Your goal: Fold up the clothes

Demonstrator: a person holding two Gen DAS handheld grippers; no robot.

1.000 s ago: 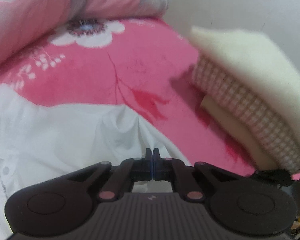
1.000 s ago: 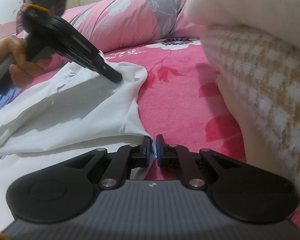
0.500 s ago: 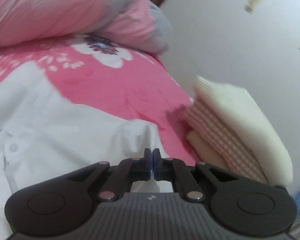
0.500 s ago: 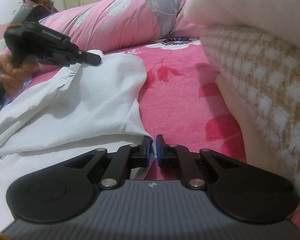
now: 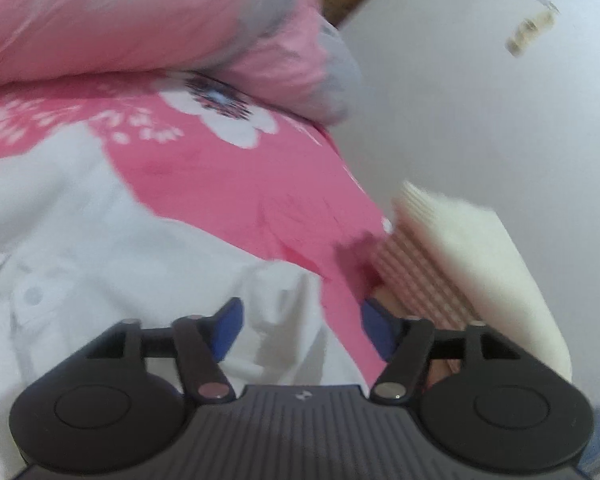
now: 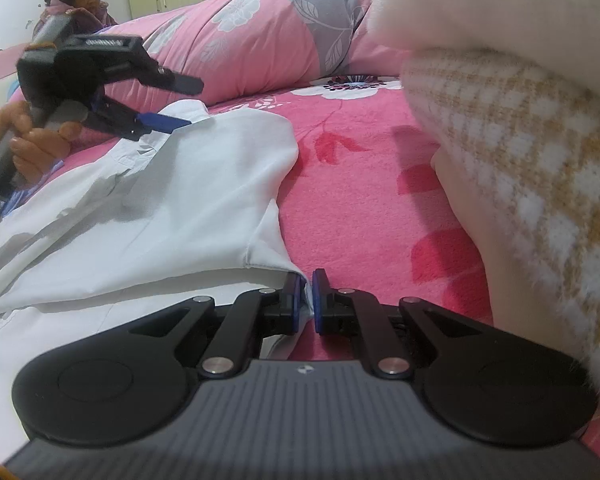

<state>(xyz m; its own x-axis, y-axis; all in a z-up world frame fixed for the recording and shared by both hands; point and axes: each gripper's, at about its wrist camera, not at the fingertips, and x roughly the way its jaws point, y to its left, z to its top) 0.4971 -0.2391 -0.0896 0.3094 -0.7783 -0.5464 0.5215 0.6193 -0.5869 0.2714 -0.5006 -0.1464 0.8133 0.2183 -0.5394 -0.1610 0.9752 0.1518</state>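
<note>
The left hand-held gripper [image 6: 172, 102] has just let go, its jaws opening wide and empty over the white shirt [image 6: 188, 184], which lies on the bed [image 6: 364, 152] beside the stack of folded clothes [image 6: 520, 128]. The right hand-held gripper [image 6: 307, 294] pinches the shirt's near edge (jaws pressed together). One flap is folded over; I'd say more folds remain, then stacking.

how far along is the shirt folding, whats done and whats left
Done: a stack of folded clothes sits at the right on the pink bedspread. In hand: the white shirt, one side flap laid over; the right gripper pinches its near edge, while the left gripper has just been opening, fabric loose between its fingers. Left: the remaining folds, then stacking it.
</note>
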